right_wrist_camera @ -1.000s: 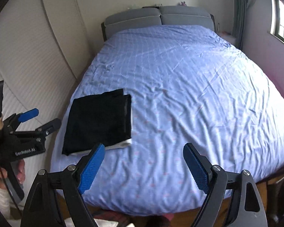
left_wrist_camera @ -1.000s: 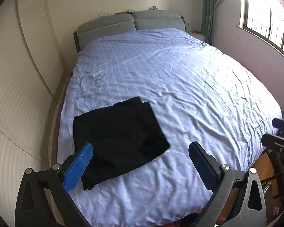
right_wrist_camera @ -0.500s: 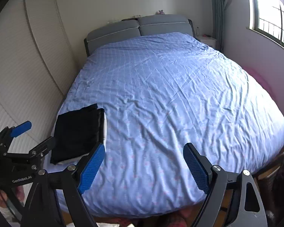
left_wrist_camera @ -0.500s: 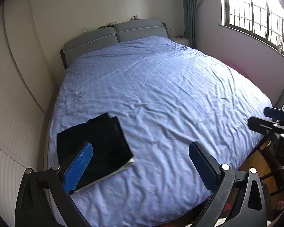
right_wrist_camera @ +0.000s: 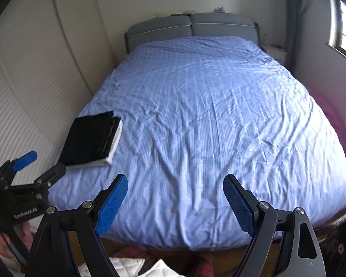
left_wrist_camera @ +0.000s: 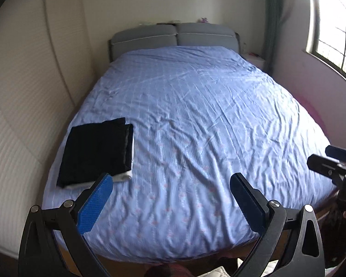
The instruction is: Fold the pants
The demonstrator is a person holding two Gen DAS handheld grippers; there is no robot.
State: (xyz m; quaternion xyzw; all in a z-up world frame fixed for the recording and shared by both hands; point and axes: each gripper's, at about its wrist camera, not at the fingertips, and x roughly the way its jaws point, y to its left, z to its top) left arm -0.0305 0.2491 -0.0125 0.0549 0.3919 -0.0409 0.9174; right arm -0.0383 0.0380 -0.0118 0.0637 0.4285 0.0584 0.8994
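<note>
The black pants (left_wrist_camera: 96,152) lie folded into a flat rectangle near the left front corner of the bed, on top of a folded white cloth (left_wrist_camera: 124,177); they also show in the right wrist view (right_wrist_camera: 90,136). My left gripper (left_wrist_camera: 170,202) is open and empty, held off the foot of the bed, back from the pants. My right gripper (right_wrist_camera: 174,204) is open and empty, also off the foot of the bed. Each gripper shows at the edge of the other's view, the left gripper (right_wrist_camera: 32,168) and the right gripper (left_wrist_camera: 329,159).
The bed's blue checked cover (left_wrist_camera: 196,115) is wrinkled. A grey headboard (left_wrist_camera: 173,37) stands at the far end. A panelled wall (left_wrist_camera: 23,92) runs along the left side, a window (left_wrist_camera: 334,43) and a nightstand (right_wrist_camera: 275,52) are at the right.
Both grippers have drawn back from the bed, so the folded pants look smaller and farther away. Both stay open and empty.
</note>
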